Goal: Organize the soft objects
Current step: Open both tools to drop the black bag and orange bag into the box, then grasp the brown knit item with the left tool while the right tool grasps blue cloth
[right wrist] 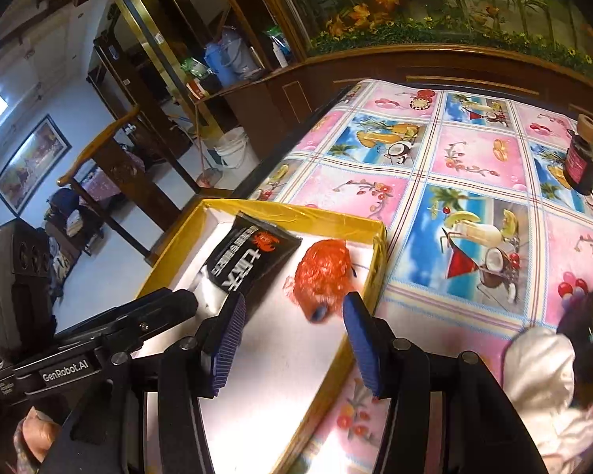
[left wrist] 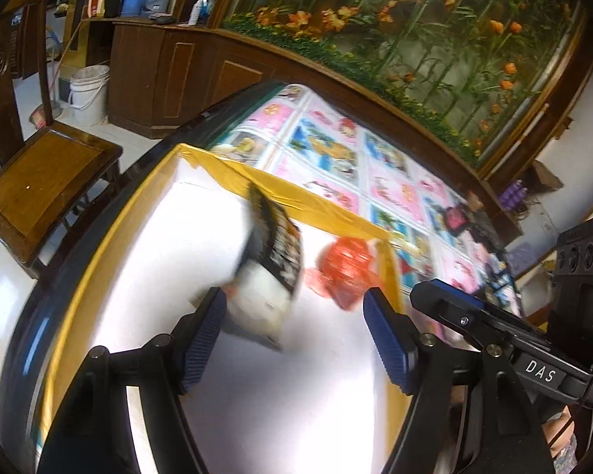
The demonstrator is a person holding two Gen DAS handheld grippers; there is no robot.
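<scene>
A shallow white box with a yellow taped rim (left wrist: 328, 213) (right wrist: 296, 213) sits at the table's corner. In it lie a black and white snack packet (left wrist: 274, 260) (right wrist: 253, 256) and an orange-red crinkly soft object (left wrist: 346, 272) (right wrist: 324, 276). My left gripper (left wrist: 292, 316) is open just above the box floor, the blurred packet at its left pad, jaws wide apart. My right gripper (right wrist: 292, 324) is open above the box's near right side, the orange object just beyond its tips. Neither holds anything.
The table has a colourful fruit-print cloth (right wrist: 474, 181). A dark bottle (right wrist: 581, 158) stands at the far right. A white satin item and dark things (right wrist: 541, 371) lie at the right edge. A wooden chair (left wrist: 47, 173), white bucket (left wrist: 89, 94) and wooden cabinet (left wrist: 186, 75) stand beyond the table.
</scene>
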